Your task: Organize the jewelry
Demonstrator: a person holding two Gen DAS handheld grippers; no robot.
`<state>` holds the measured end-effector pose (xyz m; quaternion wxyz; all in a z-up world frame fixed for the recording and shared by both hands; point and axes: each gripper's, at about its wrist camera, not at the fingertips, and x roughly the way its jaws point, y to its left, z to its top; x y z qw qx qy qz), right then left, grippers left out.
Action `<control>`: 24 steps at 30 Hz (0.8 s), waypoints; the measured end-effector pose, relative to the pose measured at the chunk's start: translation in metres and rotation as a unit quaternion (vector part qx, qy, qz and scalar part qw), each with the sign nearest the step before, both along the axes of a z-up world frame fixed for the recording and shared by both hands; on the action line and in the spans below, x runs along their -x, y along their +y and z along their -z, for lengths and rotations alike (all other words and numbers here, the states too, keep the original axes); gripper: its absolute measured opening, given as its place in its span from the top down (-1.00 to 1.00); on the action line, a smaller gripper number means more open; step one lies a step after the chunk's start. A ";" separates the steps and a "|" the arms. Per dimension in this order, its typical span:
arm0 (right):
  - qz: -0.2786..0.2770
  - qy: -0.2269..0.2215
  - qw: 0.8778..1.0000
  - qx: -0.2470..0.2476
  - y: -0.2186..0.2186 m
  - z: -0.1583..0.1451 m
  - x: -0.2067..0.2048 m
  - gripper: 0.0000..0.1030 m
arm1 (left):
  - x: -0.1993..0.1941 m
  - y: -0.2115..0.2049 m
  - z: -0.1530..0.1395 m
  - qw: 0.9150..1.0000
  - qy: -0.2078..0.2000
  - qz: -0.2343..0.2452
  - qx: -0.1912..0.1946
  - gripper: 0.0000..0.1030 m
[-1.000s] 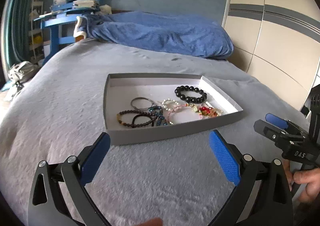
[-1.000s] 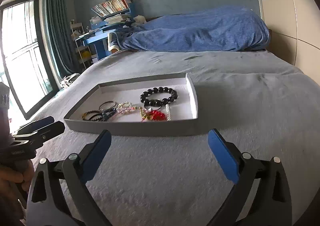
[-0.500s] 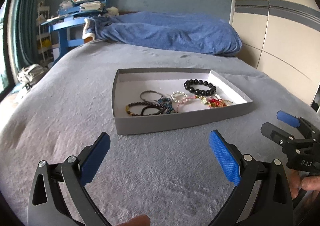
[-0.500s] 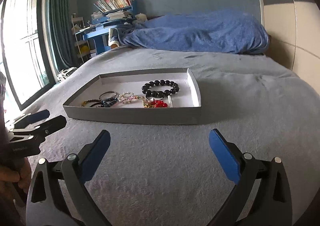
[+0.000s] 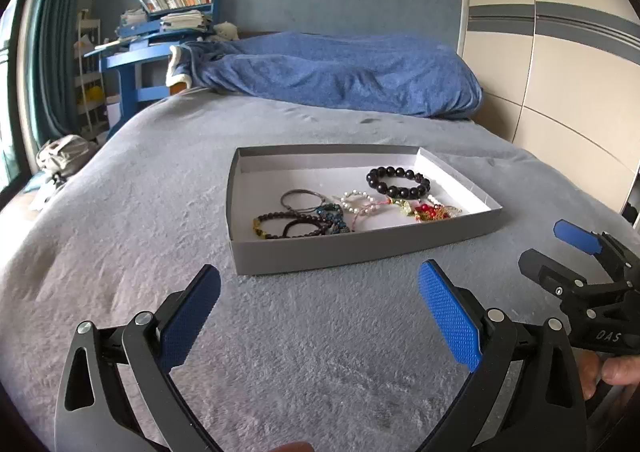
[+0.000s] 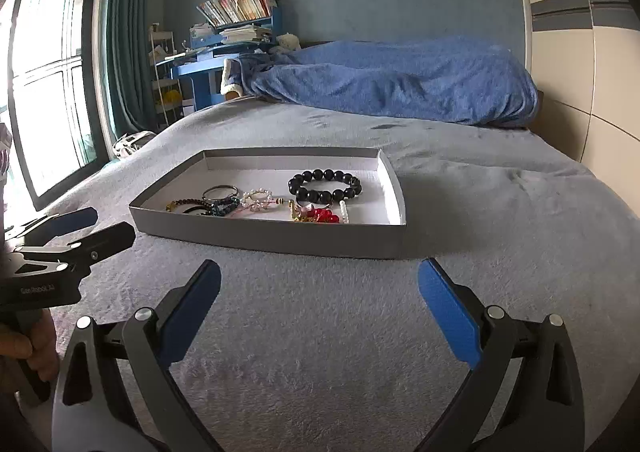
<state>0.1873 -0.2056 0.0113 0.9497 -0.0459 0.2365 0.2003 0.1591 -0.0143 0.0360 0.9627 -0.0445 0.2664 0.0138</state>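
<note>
Hidden: we see only a fingertip and thumb of the hand [image 5: 618, 370] behind the right claw [image 5: 556, 248], and part of the hand [image 6: 24, 352] behind the left claw [image 6: 94, 224]; both are cut by the frame edge.
Hard to make out: the thin bracelets [image 5: 298, 220] lie tangled at the near left of the tray, and we cannot separate them; the red charm cluster [image 6: 320, 215] is partly screened by the tray's near wall in the right wrist view.
Left claw: wide open, holding nothing, hovering over bare bed short of the tray.
Right claw: wide open too and empty, near the tray's right corner but apart from it.
Tray [image 5: 360, 248]: a shallow grey box resting mid-bed, its low walls unbroken all round.
Black bead bracelet [image 5: 398, 182]: we find it in the tray's far right part, lying flat, apart from the tangle.
Pearl bracelet [image 6: 256, 196]: in the middle of the tray, touching pink cord.
Open room: grey bed [image 6: 360, 332] lies bare between both claws and the tray's near wall, and on either side of it.
Far edge: a blue blanket [image 5: 340, 72] is heaped across the head of the bed, well apart from the tray.
</note>
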 end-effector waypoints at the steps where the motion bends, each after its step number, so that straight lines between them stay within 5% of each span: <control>1: 0.000 0.000 1.000 -0.001 0.000 0.000 0.000 -0.89 | 0.000 0.000 0.000 1.000 0.000 0.000 0.000 -0.90; 24: -0.001 0.000 1.000 -0.003 -0.002 -0.002 0.002 -0.89 | -0.001 0.000 0.001 1.000 0.003 0.000 0.005 -0.90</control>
